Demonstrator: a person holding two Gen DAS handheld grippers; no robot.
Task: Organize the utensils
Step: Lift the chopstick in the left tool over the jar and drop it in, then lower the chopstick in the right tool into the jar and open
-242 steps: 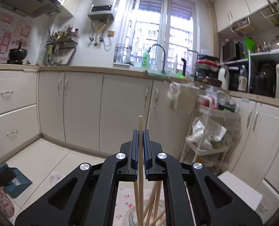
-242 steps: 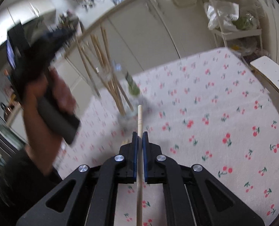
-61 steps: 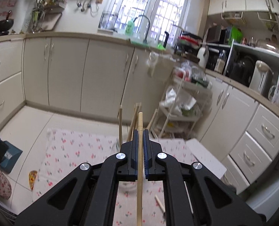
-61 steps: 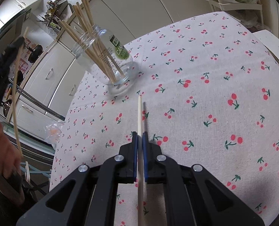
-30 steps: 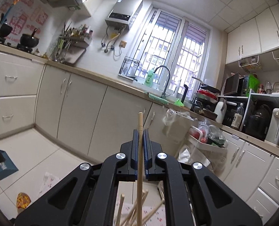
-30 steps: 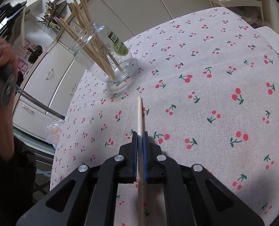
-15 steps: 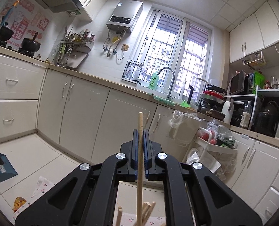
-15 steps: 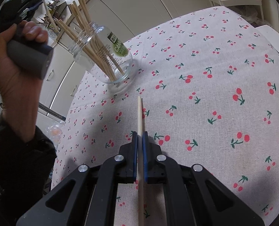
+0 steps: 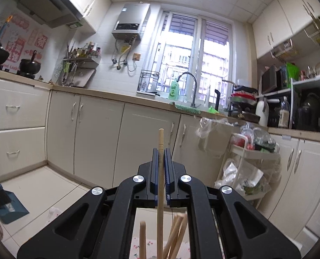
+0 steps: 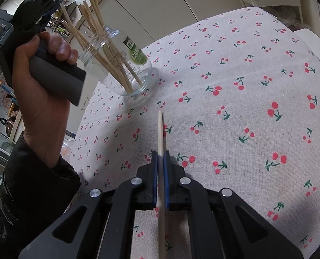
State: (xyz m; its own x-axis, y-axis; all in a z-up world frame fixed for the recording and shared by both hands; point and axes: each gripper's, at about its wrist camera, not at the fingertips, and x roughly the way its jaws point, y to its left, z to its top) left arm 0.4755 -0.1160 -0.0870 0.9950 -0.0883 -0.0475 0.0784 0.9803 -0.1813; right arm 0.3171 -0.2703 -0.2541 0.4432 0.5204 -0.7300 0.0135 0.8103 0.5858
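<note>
**Two chopsticks gripped above a cherry-print tabletop**

The left gripper (image 9: 160, 151) has its jaws clamped on a single wooden chopstick (image 9: 160, 172), held nearly upright with its blunt end poking just past the blue pads. In the left wrist view the tops of more chopsticks (image 9: 177, 233) rise at the 6 o'clock edge of the frame, directly below the gripper, against a backdrop of cream kitchen cabinets (image 9: 95, 138) and a bright window (image 9: 194, 64).

The right wrist view shows the same left gripper (image 10: 52, 4) at 10 o'clock, gripped by the person's left hand (image 10: 41, 82), with its chopstick (image 10: 71, 23) slanting down towards the mouth of a clear glass jar (image 10: 125, 64). The jar stands on the cherry-print tabletop (image 10: 246, 86) at about 11 o'clock, carries a green label and holds a fan of chopsticks leaning out to the upper left. Whether the held chopstick's lower tip is already inside the jar's mouth cannot be told.

The right gripper (image 10: 160, 157) has its jaws closed on a second, paler chopstick (image 10: 160, 133), which points at 12 o'clock towards the jar; its tip stops short of the glass, near but not touching. It hangs low over the cloth.
</note>
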